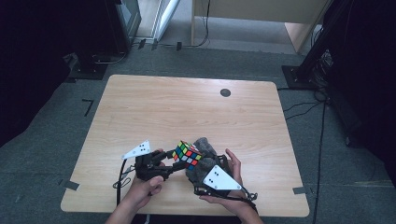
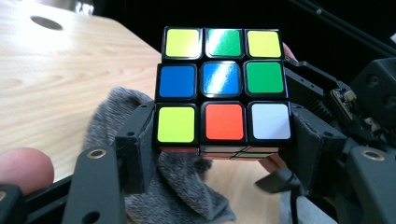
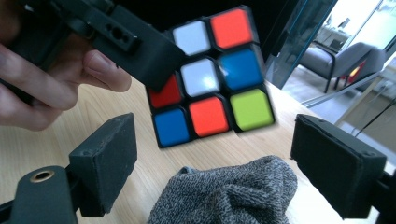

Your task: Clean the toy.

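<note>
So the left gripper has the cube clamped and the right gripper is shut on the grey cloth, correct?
Not quite. The left gripper does clamp the cube, but the right gripper stands open: in the right gripper view the grey cloth lies between its pads, untouched.

Readable text: none | Labels, brands, numbers: none legible on cube [image 2: 223, 88], cloth [image 3: 229, 193], grippers or table [image 1: 187, 107]

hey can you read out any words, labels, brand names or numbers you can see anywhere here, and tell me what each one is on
None: no readable text anywhere.
Puzzle cube: plain colour stickers, no logo or letters.
Grey cloth: no tag or print showing.
Grey plate on the right claw: black dots, no writing.
Table: bare wood with one dark round spot, no marking.
</note>
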Demonstrator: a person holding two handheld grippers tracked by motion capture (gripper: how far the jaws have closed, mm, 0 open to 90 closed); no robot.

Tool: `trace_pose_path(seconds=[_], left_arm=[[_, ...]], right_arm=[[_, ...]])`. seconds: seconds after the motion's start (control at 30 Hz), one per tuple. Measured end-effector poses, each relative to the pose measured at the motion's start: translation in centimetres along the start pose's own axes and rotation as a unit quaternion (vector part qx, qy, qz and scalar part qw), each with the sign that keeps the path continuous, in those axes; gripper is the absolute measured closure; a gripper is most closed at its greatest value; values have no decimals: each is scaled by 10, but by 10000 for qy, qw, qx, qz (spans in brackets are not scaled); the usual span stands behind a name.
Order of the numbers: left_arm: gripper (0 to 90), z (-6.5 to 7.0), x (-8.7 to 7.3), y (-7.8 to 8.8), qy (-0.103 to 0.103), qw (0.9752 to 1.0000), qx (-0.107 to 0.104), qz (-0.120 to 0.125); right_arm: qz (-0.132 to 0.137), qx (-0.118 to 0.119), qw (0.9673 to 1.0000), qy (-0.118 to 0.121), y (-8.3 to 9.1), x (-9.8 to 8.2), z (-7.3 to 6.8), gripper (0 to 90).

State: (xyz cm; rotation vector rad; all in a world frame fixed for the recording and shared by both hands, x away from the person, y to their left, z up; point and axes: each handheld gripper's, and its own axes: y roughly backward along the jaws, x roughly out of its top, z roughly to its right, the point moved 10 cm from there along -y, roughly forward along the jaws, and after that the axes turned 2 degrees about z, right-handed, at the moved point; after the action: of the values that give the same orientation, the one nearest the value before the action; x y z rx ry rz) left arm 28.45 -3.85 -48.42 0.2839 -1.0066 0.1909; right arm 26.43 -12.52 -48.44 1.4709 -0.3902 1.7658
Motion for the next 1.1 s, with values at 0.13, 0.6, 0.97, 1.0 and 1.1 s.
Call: trace_pose_path(seconds=[0.13, 0.6, 0.97, 1.0, 1.1], left_arm=[[349, 8, -1, -4, 86, 9998, -139, -100], [317, 7, -3, -5, -209, 9995, -27, -253], [291, -6, -2, 7, -2313, 9644, 1275, -149], [292, -5, -4, 5, -2461, 9596, 1352, -175], [295, -8, -12, -1, -2993, 9379, 1719, -356]], right_arm=[[-57, -246, 9988, 421, -3, -3, -4, 200], [-53, -407, 9970, 658, 0, -5, -1, 344], [-191, -122, 9957, -899, 6, -8, 29, 344], [-176, -51, 9943, -1048, 6, -5, 29, 344], [-188, 178, 9903, -1369, 6, -1, 26, 344]])
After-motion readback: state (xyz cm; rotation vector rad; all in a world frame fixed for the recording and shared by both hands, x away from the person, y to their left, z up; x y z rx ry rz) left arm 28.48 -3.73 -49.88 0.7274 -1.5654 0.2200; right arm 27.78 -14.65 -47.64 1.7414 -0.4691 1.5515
